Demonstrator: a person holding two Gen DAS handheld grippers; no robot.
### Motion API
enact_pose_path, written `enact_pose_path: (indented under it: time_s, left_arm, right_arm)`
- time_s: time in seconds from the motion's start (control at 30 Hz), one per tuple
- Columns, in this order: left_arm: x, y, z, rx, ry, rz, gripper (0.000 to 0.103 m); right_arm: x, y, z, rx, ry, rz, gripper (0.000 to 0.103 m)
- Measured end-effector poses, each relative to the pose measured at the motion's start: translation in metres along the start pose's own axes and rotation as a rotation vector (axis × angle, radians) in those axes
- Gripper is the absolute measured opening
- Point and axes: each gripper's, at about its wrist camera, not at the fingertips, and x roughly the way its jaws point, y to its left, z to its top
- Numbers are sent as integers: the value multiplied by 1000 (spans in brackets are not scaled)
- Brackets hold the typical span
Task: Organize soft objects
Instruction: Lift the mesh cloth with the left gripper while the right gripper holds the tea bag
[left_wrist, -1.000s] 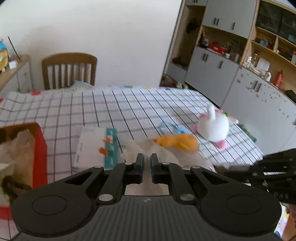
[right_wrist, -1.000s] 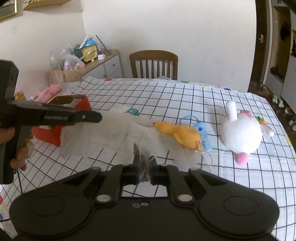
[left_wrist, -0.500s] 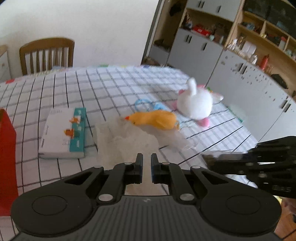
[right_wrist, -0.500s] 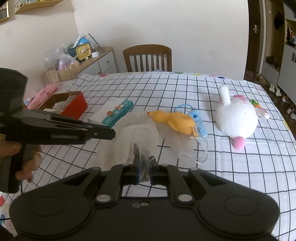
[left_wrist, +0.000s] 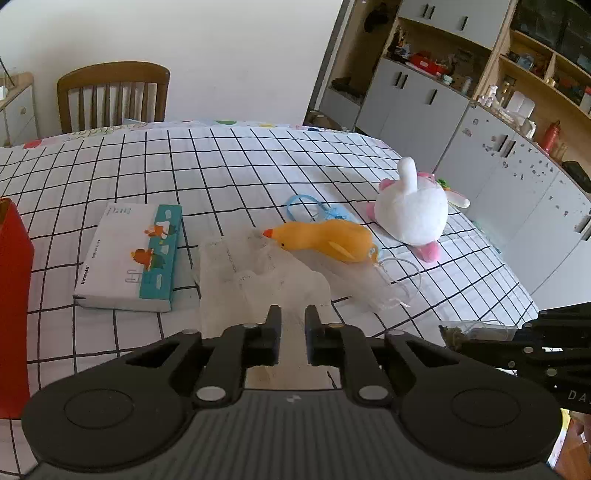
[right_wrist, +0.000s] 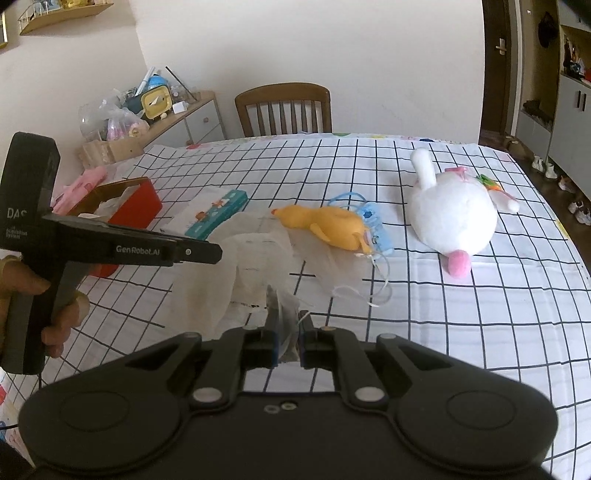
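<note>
Black left claw lettered "GenRobot.AI", silver screws.

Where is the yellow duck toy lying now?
In both views the yellow duck toy lies mid-table, between the sheer mesh bag and the white plush rabbit, its beak toward the bag.

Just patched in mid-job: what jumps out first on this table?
The white plush bunny lies on its side at the right of the checked tablecloth, with the yellow plush duck beside it near the middle. A sheer white mesh bag sprawls in front of the duck; the right gripper pinches its near edge while the left gripper, jaws opening with nothing clearly between them, hangs over it.
</note>
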Motion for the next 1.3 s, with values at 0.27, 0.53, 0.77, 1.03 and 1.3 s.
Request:
enact_pose_path:
  time_s: [0.27,0.53,0.77,1.03,1.3]
  left_arm:
    - [3,0,2,-4,-16,36,89]
    - [41,3,8,-98,55,70,92]
    - [68,-15,9,-12,97,120,92]
    - [73,-18,6,41,91,170,90]
    - [69,-11,9,49,74,193,44]
  right_arm:
    - [4,-4,2,-5,2,12,9]
    - [10,-8,2,-10,20,20,9]
    - [15,-11,0,-13,35,20,9]
    - [22,-10,-2,-19,57,27,9]
    - [24,-7,0,-23,63,25,9]
